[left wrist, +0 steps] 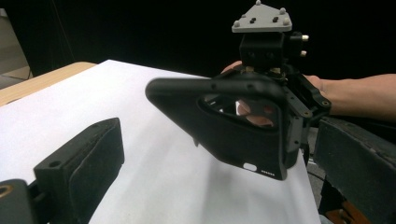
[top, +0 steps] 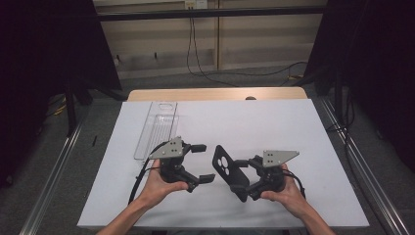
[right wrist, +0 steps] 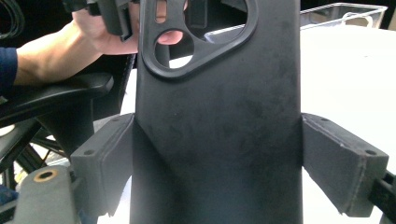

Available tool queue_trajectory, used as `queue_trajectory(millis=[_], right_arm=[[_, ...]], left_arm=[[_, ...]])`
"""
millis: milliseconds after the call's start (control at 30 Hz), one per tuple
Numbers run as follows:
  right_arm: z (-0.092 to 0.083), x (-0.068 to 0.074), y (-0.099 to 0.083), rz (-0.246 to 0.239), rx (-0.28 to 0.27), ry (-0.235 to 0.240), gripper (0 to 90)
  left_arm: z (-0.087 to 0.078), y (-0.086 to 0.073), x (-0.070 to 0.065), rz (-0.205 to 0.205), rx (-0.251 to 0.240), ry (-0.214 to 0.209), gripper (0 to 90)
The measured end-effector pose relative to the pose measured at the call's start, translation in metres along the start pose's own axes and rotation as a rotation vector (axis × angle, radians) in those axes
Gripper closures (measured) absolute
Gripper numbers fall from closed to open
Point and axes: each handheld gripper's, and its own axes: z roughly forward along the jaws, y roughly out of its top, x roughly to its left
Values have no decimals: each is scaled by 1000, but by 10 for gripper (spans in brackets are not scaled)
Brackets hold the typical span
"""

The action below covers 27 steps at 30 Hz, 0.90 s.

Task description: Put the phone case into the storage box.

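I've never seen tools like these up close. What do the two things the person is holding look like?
Each is a black hand-held gripper, left and right, with two blocky black jaws faced with dark pads. A grey three-cornered plate studded with small knobs sits on top of each, and a black cable trails back from the left one. The forearms are bare.

White sheet [top: 274,122] covers my wooden table [top: 215,93]. Grey carpet floor [top: 235,81] behind it, pale panelled wall [top: 264,39] at the back with a black cable [top: 193,49] hanging down. Black curtains [top: 44,58] on both sides, metal rails [top: 54,171] flank the table. Dim, even light.
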Motion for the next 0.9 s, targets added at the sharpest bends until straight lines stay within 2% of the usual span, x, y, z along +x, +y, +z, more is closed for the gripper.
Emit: queue_trajectory(millis=[167, 367, 667, 900], right_arm=[[2, 2, 0, -2, 3, 20, 141], [2, 2, 0, -7, 3, 21, 141], [1, 3, 1, -21, 2, 18, 141], [1, 2, 1, -21, 2, 38, 140]], left_arm=[[5, 1, 2, -5, -5, -16, 20], [11, 5, 6, -12, -19, -38, 20], [18, 5, 7, -16, -6, -70, 18], [21, 6, 10, -16, -7, -104, 13]])
